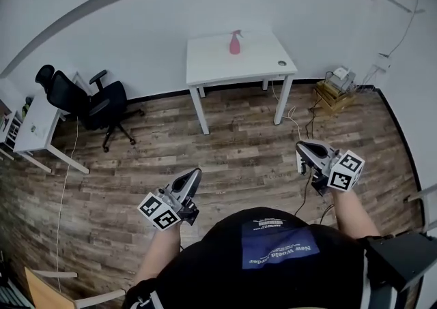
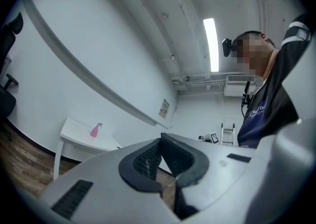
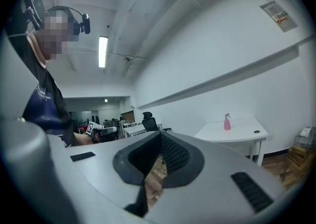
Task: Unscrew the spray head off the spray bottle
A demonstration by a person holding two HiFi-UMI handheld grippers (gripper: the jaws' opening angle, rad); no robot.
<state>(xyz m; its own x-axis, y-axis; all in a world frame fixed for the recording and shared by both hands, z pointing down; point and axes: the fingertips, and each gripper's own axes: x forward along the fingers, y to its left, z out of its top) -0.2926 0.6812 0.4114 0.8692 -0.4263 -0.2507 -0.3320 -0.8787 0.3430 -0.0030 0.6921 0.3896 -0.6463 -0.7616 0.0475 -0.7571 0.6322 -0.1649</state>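
Note:
A pink spray bottle [image 1: 235, 43] with its spray head on stands upright on a white table [image 1: 259, 65] against the far wall. The bottle [image 2: 96, 129] shows small at the left in the left gripper view, and the same bottle [image 3: 227, 122] at the right in the right gripper view. My left gripper [image 1: 194, 174] is held low over the wooden floor, far from the table, shut with nothing in it. Off to the right my right gripper [image 1: 301, 145] is likewise shut and empty. Both point toward the table.
A small round object [image 1: 282, 63] lies near the table's right corner. A black office chair [image 1: 92, 104] and a white desk [image 1: 35, 130] stand at the left. A wooden crate with a device [image 1: 336, 93] and cables [image 1: 295, 120] sit on the floor right of the table.

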